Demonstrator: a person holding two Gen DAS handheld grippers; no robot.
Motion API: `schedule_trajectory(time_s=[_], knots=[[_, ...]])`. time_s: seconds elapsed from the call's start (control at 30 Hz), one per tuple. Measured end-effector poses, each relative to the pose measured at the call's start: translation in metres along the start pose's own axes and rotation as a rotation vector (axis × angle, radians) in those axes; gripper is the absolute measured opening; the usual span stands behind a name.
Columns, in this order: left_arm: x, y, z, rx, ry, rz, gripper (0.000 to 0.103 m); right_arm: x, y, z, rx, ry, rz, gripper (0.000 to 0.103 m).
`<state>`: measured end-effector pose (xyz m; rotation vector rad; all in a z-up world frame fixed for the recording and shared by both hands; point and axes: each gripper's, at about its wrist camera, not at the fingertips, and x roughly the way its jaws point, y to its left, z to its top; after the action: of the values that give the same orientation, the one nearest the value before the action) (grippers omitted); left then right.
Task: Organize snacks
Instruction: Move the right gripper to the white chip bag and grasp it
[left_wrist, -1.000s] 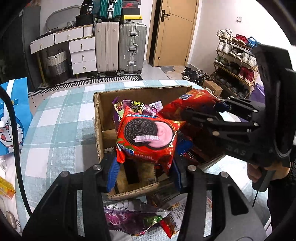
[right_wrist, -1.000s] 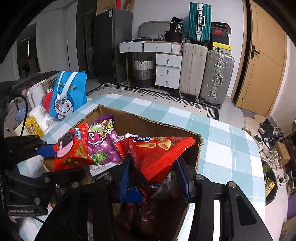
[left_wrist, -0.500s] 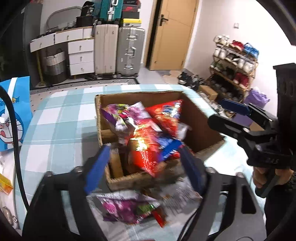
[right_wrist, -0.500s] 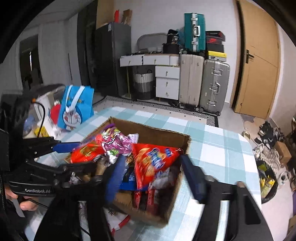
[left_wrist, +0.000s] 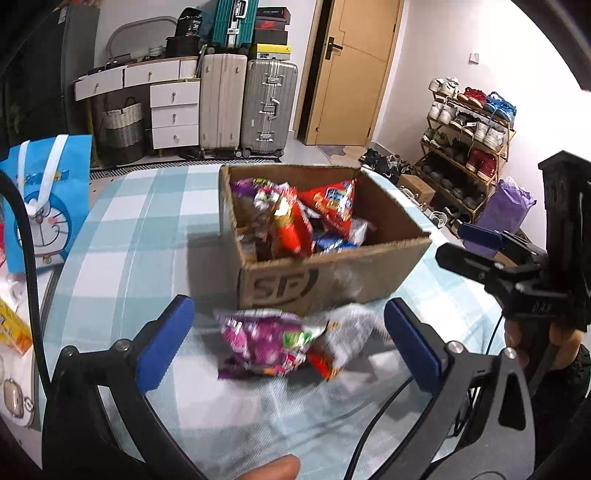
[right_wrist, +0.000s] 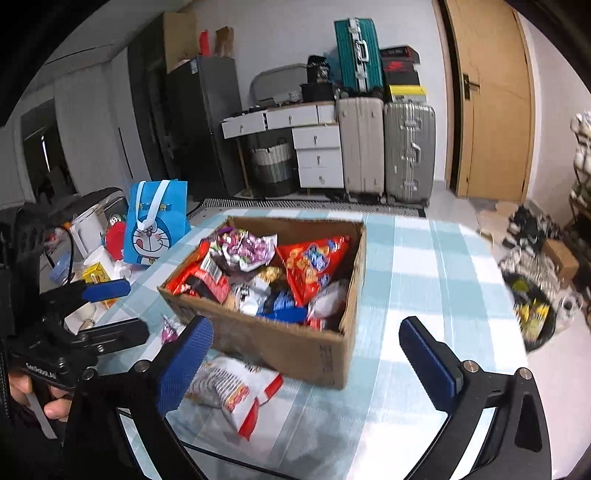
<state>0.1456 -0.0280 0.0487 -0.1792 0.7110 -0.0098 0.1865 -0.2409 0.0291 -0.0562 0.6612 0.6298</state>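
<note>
Snack packets (left_wrist: 291, 221) that both grippers held now lie in the cardboard box (left_wrist: 332, 273); left gripper (left_wrist: 291, 343) and right gripper (right_wrist: 310, 354) are opening, empty; two packets remain outside.

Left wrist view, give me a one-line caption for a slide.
Left gripper, jaws opening and empty, above purple and white snack packets lying before the filled cardboard box.

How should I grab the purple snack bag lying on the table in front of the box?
The purple snack bag lies flat and crinkled beside a white-and-red packet, just short of the cardboard box. Probably best: come down from above with the left gripper, whose jaws are opening, and pinch its puffy middle across the narrow width.
</note>
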Motion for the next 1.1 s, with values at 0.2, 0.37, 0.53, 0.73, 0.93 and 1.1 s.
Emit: schedule_trajectory(time_s=[0.2, 0.37, 0.53, 0.73, 0.93, 1.1], knots=[[-0.002, 0.011, -0.023, -0.023, 0.036, 0.010, 0.103, 0.003, 0.003, -0.017, 0.069, 0.047, 0.002, 0.102], [0.001, 0.019, -0.035, -0.031, 0.052, 0.028, 0.103, 0.006, 0.009, -0.032, 0.099, 0.073, 0.008, 0.102], [0.015, 0.029, -0.041, -0.057, 0.084, 0.037, 0.102, 0.016, 0.018, -0.041, 0.113, 0.102, 0.000, 0.102], [0.031, 0.039, -0.047, -0.080, 0.109, 0.028, 0.103, 0.032, 0.023, -0.049, 0.133, 0.136, 0.001, 0.102], [0.044, 0.044, -0.051, -0.069, 0.135, 0.048, 0.103, 0.052, 0.027, -0.057, 0.153, 0.193, -0.002, 0.102], [0.050, 0.051, -0.052, -0.076, 0.146, 0.047, 0.103, 0.062, 0.034, -0.057, 0.163, 0.209, 0.002, 0.102]])
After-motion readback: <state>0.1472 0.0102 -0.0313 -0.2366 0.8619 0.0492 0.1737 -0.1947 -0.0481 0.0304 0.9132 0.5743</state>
